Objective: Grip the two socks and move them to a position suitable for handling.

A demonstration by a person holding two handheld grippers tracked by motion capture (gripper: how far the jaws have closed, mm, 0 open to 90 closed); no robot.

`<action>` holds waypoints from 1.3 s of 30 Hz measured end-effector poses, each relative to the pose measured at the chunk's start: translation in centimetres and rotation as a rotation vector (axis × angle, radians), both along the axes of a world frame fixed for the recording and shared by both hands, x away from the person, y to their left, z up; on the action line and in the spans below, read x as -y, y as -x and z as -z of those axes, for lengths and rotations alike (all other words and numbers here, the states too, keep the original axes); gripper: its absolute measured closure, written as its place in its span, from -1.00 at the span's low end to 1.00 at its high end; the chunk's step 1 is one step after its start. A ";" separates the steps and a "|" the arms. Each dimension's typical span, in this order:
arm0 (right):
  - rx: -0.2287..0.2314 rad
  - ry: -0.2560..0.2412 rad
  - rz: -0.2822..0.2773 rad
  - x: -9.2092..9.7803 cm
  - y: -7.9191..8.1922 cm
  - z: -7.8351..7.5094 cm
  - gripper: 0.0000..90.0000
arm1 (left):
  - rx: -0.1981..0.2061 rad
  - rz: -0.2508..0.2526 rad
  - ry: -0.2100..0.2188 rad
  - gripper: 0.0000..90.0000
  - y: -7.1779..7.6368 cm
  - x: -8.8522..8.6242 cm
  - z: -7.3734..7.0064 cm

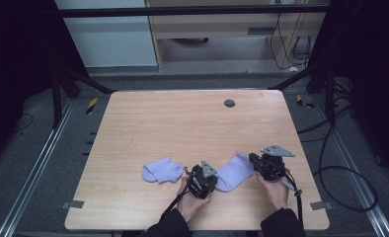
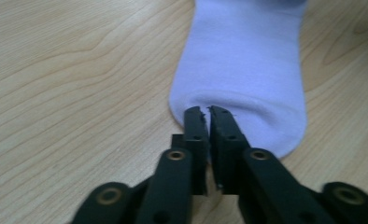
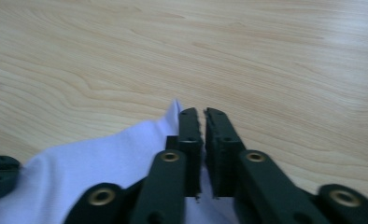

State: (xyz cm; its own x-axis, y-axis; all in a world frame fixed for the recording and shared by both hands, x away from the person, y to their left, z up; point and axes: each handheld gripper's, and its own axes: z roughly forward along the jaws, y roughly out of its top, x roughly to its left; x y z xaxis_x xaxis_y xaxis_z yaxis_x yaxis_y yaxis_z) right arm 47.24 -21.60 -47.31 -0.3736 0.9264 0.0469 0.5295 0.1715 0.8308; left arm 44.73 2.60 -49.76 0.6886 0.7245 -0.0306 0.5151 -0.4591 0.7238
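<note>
**Two grippers pinch one lavender sock at opposite ends**

On the wooden table [image 1: 182, 123] two pale lavender socks lie near the person's edge; the flat sock [image 1: 234, 172] lies stretched between the two grippers, and the crumpled sock [image 1: 162, 171] rests just left of the left gripper [image 1: 210, 180], apart from the first. The left gripper, held in the left hand [image 1: 192, 202], has its jaws pressed together on the rounded end of the flat sock [image 2: 247, 60], the fabric bunching at the tips; the right gripper [image 1: 252, 160], held in the right hand [image 1: 275, 190], has its jaws nearly closed on a corner of the same sock [image 3: 102, 163], the cloth running under and left of the jaws. A small dark disc [image 1: 229, 103] sits near the table's far edge; cables [image 1: 340, 168] trail across the floor at right.
</note>
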 end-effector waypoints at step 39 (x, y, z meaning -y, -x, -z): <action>-0.088 0.039 -0.030 1.6 0.2 0.9 0.97 | -0.009 -0.078 0.030 0.98 -0.4 -0.8 -0.7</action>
State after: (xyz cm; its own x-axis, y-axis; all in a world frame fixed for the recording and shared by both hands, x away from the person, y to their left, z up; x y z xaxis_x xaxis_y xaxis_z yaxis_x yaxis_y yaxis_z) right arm 47.04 -23.19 -48.17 -0.3976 0.9165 0.0449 0.5946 0.2200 0.7733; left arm 45.10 3.45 -49.01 0.6300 0.7744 -0.0588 0.5548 -0.3957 0.7318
